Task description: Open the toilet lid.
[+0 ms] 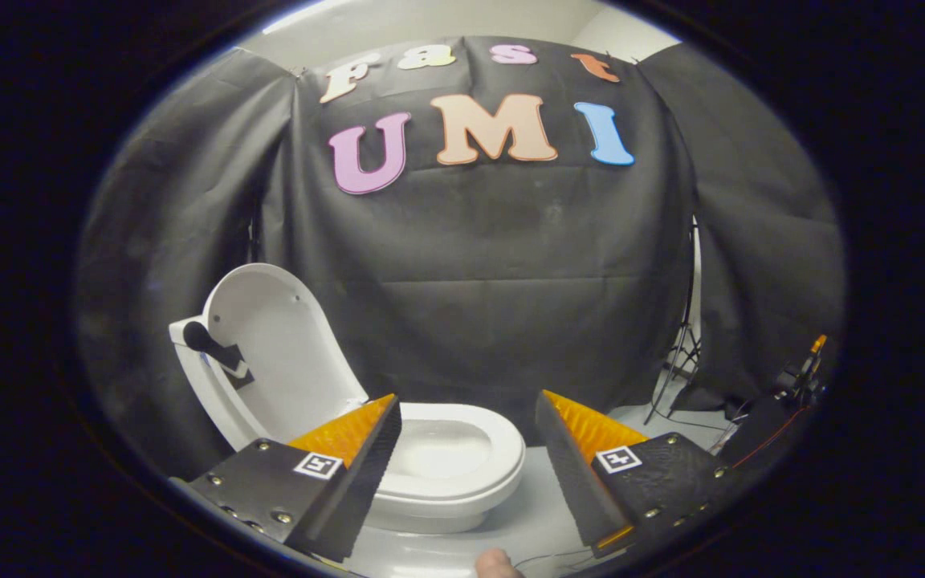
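Note:
A white toilet (pixel 462 482) stands on the pale floor just ahead of my fingers, partly behind the left one. Its lid (pixel 282 353) is raised and leans back toward the tank (pixel 189 377) at the left. The seat ring (pixel 503 457) lies flat around the open bowl (pixel 438 449). A dark handle-like piece (pixel 218 353) sits on the tank beside the lid. My gripper (pixel 466 425) is open, the fingers wide apart with nothing between them, and it touches neither the lid nor the seat.
Black cloth (pixel 511 305) walls the booth behind the toilet. A light stand's legs (pixel 675 377) and a dark box with red wires (pixel 776 417) are at the right. A fingertip (pixel 497 563) shows below, between my fingers.

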`<state>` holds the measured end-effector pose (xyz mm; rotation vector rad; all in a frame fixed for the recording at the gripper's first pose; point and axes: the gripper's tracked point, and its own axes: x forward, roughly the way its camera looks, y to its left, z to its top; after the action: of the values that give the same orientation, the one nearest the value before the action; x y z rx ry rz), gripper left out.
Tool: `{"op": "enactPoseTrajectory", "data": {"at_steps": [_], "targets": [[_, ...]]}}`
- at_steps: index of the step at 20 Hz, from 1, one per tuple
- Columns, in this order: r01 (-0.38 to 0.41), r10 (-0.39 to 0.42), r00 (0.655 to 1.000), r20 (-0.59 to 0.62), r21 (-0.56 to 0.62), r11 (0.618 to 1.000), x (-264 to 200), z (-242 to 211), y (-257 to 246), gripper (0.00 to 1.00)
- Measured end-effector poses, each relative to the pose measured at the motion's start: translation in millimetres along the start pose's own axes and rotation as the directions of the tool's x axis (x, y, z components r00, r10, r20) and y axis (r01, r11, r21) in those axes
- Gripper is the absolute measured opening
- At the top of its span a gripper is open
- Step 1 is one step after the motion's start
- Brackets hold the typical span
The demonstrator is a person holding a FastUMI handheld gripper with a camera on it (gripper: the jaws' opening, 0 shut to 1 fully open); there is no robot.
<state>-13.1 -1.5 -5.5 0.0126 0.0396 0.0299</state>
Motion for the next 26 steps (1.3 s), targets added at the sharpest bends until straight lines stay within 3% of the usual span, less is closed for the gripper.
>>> {"op": "enactPoseTrajectory", "data": {"at_steps": [11, 19, 26], "targets": [[-0.063, 0.063, 0.998, 0.003, -0.03, 0.998, 5, -5, 31, 0.99], [-0.019, 0.017, 0.999, 0.031, 0.051, 0.998, 3, 5, 12, 0.99], [-0.019, 0.018, 1.0, 0.022, 0.048, 0.999, 4, 2, 12, 0.99]]}}
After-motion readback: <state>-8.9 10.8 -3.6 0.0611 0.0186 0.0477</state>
